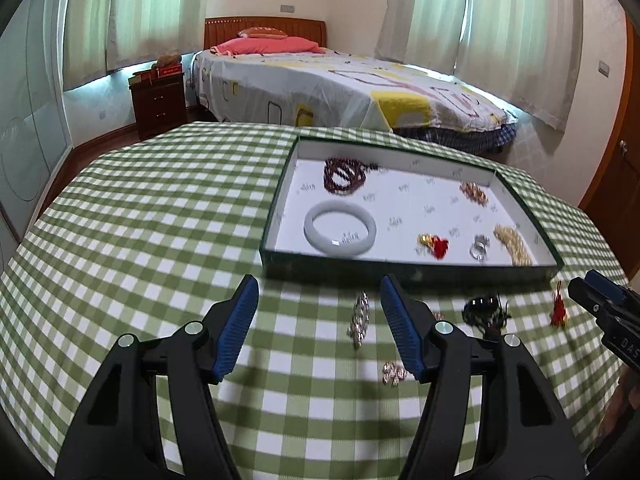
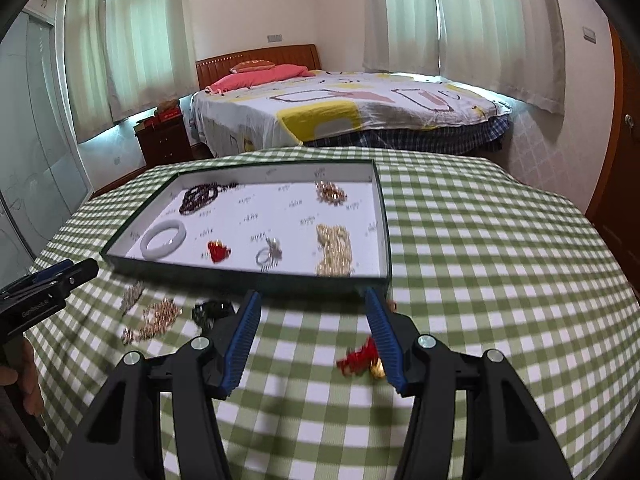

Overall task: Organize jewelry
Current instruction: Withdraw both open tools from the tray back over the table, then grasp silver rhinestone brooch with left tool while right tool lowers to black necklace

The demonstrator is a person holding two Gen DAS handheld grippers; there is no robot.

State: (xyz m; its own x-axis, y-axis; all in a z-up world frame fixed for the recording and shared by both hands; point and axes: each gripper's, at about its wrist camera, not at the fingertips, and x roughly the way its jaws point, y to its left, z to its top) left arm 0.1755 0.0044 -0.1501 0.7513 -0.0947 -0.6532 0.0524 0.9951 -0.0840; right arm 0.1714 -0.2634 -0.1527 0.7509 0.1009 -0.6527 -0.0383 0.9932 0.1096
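A shallow dark green box point(image 1: 408, 272) point(image 2: 248, 278) with a white floor lies on the checked tablecloth. It holds a white bangle point(image 1: 340, 229) point(image 2: 163, 239), dark red beads point(image 1: 346, 174) point(image 2: 198, 197), a red tassel charm point(image 1: 434, 245) point(image 2: 218, 251), a silver ring point(image 1: 479, 247) point(image 2: 269, 254) and gold chains point(image 1: 514, 245) point(image 2: 334, 249). In front of the box lie a silver chain point(image 1: 360, 318) point(image 2: 132, 296), a rose-gold piece point(image 1: 394, 373) point(image 2: 158, 318), a black piece point(image 1: 486, 312) point(image 2: 210, 311) and a red tassel charm point(image 1: 558, 307) point(image 2: 360, 358). My left gripper point(image 1: 318, 330) is open above the silver chain. My right gripper point(image 2: 312, 338) is open beside the red charm.
The table wears a green-and-white checked cloth point(image 1: 160, 216) point(image 2: 500, 260). Behind it stand a bed point(image 1: 340, 80) point(image 2: 340, 104) and a dark nightstand point(image 1: 158, 100). A door point(image 2: 624, 160) is at the right. Each gripper shows at the edge of the other's view.
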